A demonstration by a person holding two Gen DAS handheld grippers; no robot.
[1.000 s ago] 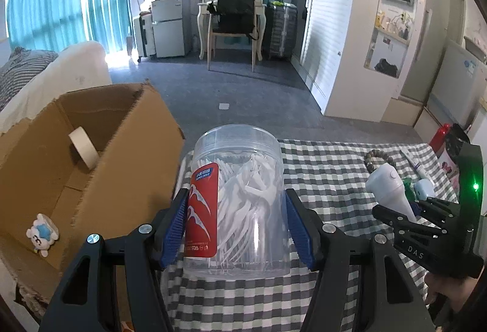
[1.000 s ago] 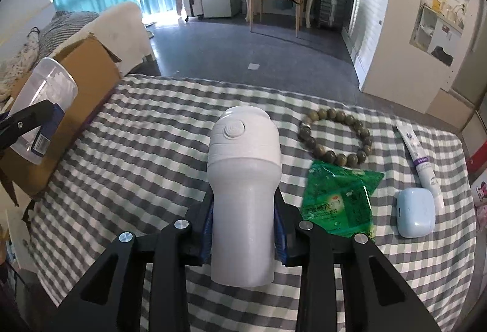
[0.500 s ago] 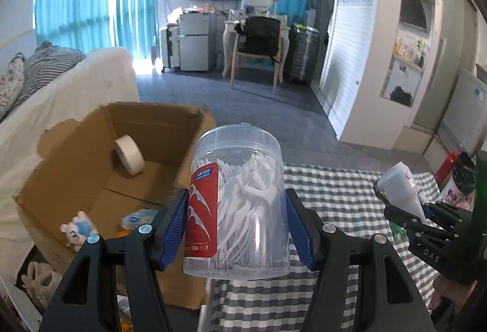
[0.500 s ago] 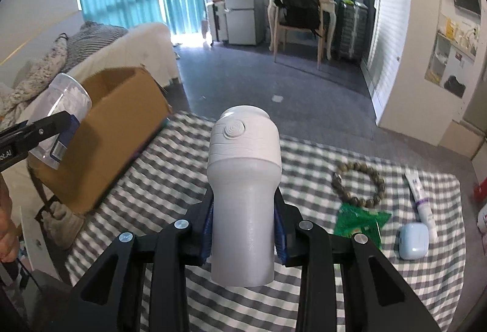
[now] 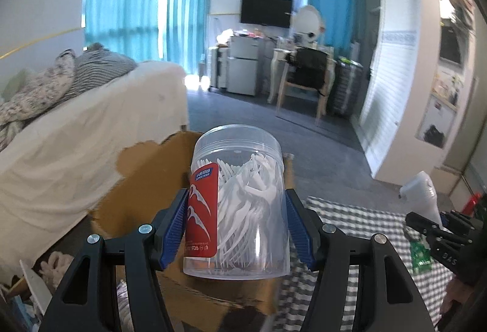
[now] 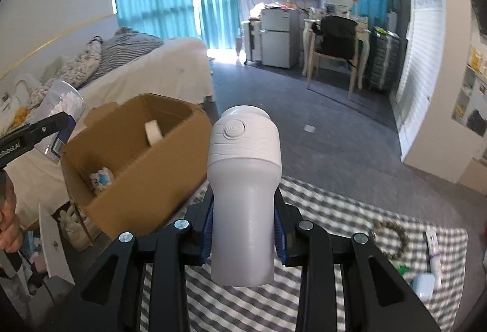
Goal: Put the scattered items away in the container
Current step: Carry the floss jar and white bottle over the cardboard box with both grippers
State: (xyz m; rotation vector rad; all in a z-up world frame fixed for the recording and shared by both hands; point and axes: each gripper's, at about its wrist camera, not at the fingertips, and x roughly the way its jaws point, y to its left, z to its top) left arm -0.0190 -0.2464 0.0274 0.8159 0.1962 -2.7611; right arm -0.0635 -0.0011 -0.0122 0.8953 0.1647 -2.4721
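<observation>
Two grippers, each holding 1 item. Left gripper (image 5: 236, 225) clamps a clear floss-pick jar (image 5: 239, 201) above the cardboard box (image 6: 137, 161). Right gripper (image 6: 243, 236) clamps a white bottle (image 6: 243, 195) over the checked worktop's (image 6: 334, 210) left edge, beside the box. In box: 1 tape roll (image 6: 152, 132), 1 small toy (image 6: 102, 179). On worktop: 1 bead bracelet (image 6: 392, 236), 1 tube (image 6: 433, 251), 1 pale blue case (image 6: 423, 286), 1 green packet (image 5: 421, 256).

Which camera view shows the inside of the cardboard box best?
The right wrist view. There the cardboard box is seen from above and open, with a roll of tape and a small toy inside. In the left wrist view the jar of floss picks covers most of it; only its torn edge and outer wall show.
</observation>
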